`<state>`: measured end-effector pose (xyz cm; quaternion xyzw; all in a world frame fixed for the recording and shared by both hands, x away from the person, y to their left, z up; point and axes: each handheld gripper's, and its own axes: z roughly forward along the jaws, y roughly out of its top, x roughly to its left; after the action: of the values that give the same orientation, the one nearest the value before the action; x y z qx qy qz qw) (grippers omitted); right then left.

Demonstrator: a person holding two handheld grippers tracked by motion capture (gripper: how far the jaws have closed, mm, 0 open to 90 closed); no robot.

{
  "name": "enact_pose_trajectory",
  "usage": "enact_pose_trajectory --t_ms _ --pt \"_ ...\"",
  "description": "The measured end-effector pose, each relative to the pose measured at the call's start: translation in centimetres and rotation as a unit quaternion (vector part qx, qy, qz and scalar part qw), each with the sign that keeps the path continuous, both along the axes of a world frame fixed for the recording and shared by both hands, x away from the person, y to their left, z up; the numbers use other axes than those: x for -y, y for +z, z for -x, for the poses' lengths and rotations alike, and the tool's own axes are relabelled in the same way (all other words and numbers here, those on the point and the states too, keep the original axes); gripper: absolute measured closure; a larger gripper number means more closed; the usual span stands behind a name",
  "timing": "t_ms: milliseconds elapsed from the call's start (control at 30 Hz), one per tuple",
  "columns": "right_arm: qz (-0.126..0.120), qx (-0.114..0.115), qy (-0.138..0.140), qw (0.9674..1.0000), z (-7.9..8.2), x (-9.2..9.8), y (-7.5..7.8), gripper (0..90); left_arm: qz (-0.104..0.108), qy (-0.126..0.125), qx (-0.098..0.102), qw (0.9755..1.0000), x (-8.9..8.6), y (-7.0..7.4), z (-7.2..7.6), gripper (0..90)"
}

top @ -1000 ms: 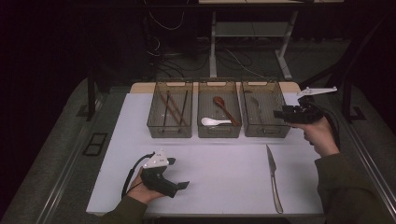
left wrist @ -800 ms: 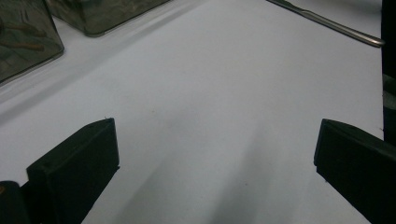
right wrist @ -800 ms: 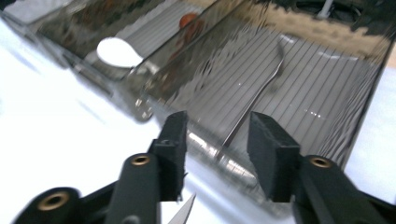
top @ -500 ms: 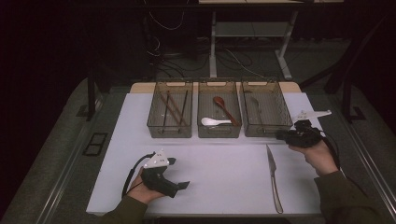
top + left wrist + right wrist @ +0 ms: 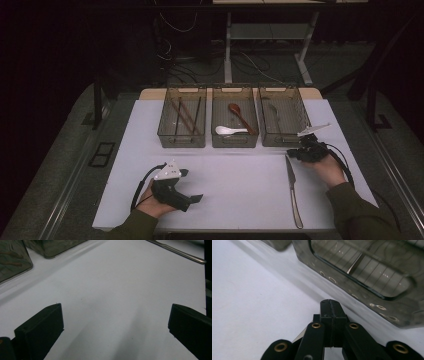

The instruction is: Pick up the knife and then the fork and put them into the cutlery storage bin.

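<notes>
Three bins (image 5: 235, 125) | white table (image 5: 240, 185) | dark room, cables on floor (image 5: 175, 55)

Room dark beyond the white worktop (image 5: 235, 187); grey carpeted floor (image 5: 65, 165) surrounds it, cables (image 5: 175, 55) trail behind, a white-legged table frame (image 5: 265, 35) stands at rear

A lab-style recording bench — a white-topped table (image 5: 235, 180) under dark surroundings, loose cables (image 5: 175, 65) on the floor at 11 o'clock, a bare metal stand (image 5: 229, 55) at 12.
</notes>
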<state>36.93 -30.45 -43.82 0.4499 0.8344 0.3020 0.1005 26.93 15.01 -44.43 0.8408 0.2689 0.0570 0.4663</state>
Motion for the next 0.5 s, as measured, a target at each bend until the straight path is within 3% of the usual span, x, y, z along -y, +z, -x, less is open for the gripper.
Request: enact_pose_trajectory --t_ms 100,500 --pt "0.01 0.0 0.002 0.9999 -0.1 -0.2 -0.3 89.6 0.0 0.0 0.0 1.0 0.0 0.0 0.0 0.0" --pt "0.004 0.0 0.019 0.9998 0.0 -1.7 -0.4 89.7 -0.001 -0.002 0.0 1.0 0.1 0.0 0.0 0.0"
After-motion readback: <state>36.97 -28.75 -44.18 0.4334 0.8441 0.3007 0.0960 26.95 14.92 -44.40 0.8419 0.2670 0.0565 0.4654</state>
